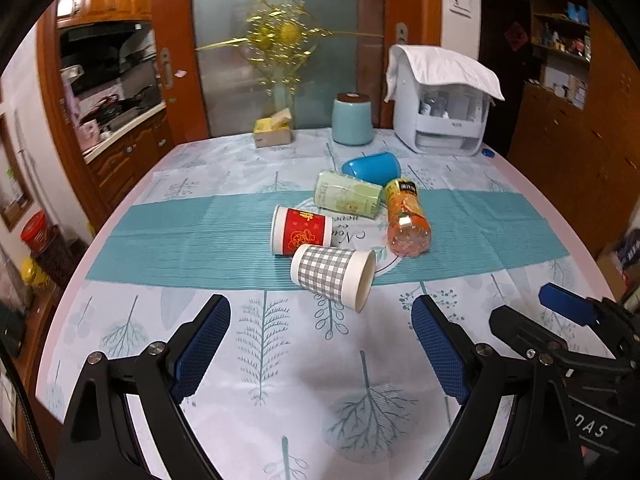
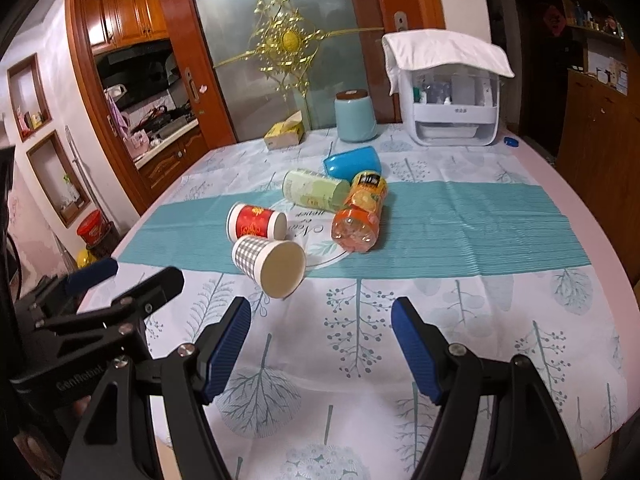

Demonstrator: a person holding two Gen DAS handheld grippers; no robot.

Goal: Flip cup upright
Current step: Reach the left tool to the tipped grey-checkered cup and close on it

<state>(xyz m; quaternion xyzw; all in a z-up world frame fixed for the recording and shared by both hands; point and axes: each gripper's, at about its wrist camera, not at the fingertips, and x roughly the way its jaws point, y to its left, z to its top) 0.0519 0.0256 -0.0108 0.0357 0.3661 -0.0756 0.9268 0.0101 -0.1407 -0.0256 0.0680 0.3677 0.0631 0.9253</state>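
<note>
Kitchen cabinets and a frosted glass door stand behind a counter point(image 1: 520, 200) covered in a tree-print cloth with a teal band across it. Take the gingham cup point(image 1: 333, 276) as landmark: it lies on its side at the near edge of the band, and it is the object closest to both tools. Its long axis runs across the view, base toward the left, open mouth toward the right and slightly toward the cameras.

The left tool point(image 1: 321, 346) is released, fingers spread wide, with the cup straight ahead and just beyond the fingertips. The right tool point(image 2: 321, 344), likewise released and holding nothing, has the cup point(image 2: 269, 263) ahead and off to its left. The left tool looks better lined up with it, though the mouth faces the right one.

Count: three cups on their sides, the gingham one, a red cup point(image 1: 301, 231) touching it behind, and a blue cup point(image 1: 372, 167) farthest back. One green can point(image 1: 347, 194) and one orange bottle point(image 1: 406, 220), both lying down beyond the landmark. Two tools.
</note>
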